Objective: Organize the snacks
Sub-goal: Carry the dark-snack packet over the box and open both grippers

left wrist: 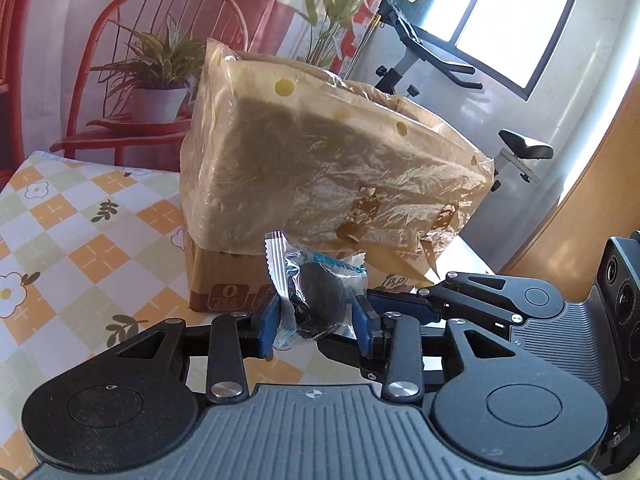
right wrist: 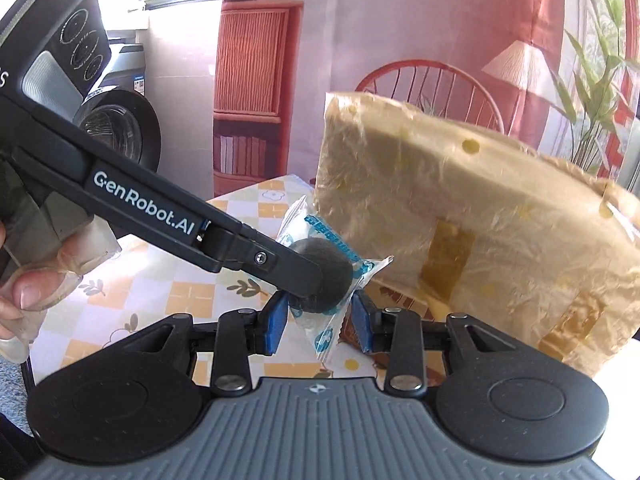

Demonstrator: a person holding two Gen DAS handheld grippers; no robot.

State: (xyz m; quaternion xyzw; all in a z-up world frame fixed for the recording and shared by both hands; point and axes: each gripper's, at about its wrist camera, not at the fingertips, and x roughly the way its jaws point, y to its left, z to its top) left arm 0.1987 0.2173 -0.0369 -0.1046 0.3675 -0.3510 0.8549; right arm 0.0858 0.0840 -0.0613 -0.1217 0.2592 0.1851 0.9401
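Note:
A dark round snack in a clear blue-printed wrapper (left wrist: 320, 296) is held just above the table, and my left gripper (left wrist: 316, 322) is shut on it. In the right wrist view the left gripper (right wrist: 312, 280) reaches in from the left with the snack (right wrist: 336, 276). My right gripper (right wrist: 320, 322) stands open, its blue pads either side of the wrapper's lower end. One of its fingers (left wrist: 404, 304) comes in from the right behind the snack. Just behind stands a cardboard box lined with a yellowish dotted plastic bag (left wrist: 320, 160) (right wrist: 460, 208).
The checked floral tablecloth (left wrist: 80, 220) (right wrist: 200, 292) stretches left of the box. A person's hand (right wrist: 24, 292) grips the left gripper's handle. An exercise bike (left wrist: 520, 148) stands beyond the table's right edge, and a washing machine (right wrist: 120, 128) at the far left.

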